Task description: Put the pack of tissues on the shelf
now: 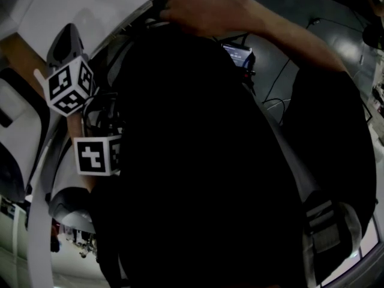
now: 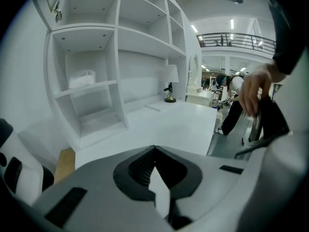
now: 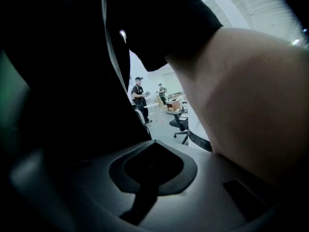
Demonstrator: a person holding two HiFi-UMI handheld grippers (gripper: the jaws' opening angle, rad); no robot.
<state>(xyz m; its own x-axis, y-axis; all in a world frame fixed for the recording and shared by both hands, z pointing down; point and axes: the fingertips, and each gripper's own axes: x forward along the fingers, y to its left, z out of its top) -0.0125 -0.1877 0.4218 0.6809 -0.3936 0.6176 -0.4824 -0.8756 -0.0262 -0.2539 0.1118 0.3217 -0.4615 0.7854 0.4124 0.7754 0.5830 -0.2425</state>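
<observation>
Left gripper, right gripper: both claws pressed together, nothing held.
Past the left gripper, the pack of tissues apparently lies in the shelf unit, left column, above the lowest bay. Risk: the dark torso blocks the head view, so a blind reach could knock the pack off.

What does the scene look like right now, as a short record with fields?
left gripper: jaws together, empty, facing the shelf
right gripper: jaws together, empty, close to dark clothing and an arm
pack of tissues: lying in a shelf compartment
shelf: white, open compartments
lamp: standing on the white counter
</observation>
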